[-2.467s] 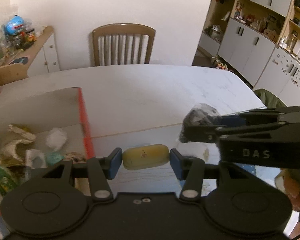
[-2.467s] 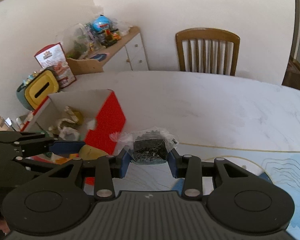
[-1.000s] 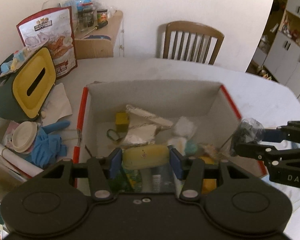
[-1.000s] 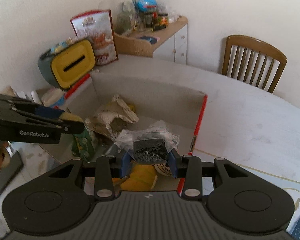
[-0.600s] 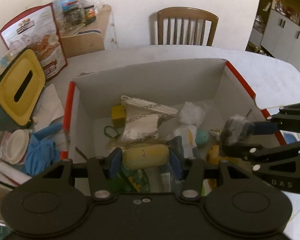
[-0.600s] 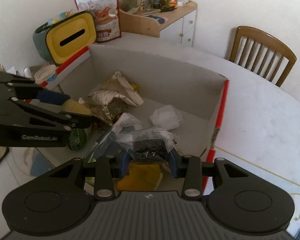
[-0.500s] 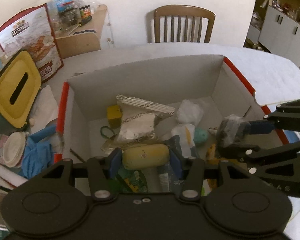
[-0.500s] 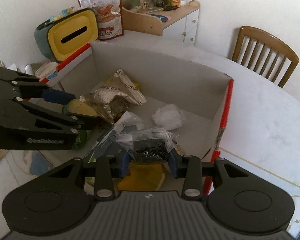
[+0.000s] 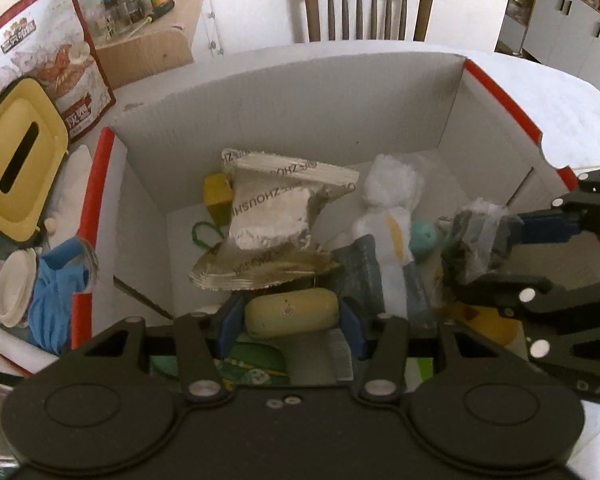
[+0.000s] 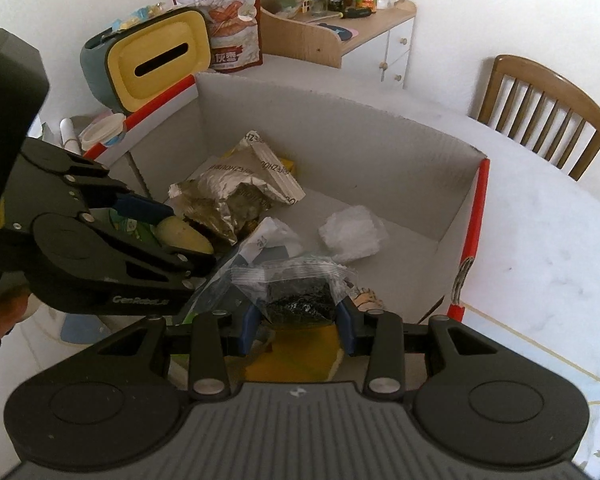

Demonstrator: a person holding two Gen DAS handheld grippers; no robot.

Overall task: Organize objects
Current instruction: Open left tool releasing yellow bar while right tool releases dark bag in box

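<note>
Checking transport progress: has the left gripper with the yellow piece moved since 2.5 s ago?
Yes. The left gripper, shut on the yellow piece, went from the bare table to over the red-edged box.

Both wrist cameras look steeply down, at close range, into the open red-edged box (image 9: 500,92) (image 10: 476,208) on the counter. Left view faces the wooden chair (image 9: 368,4); right view angles toward the counter's cluttered far-left corner. Both share the box interior.

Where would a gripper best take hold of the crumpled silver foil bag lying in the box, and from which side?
Grip the silver foil bag by its flat crimped top seam, coming from above. In the left wrist view that seam sticks up free toward the back wall of the box, while the bag's lower end lies crumpled among other items, so it probably offers the cleanest pinch.
</note>
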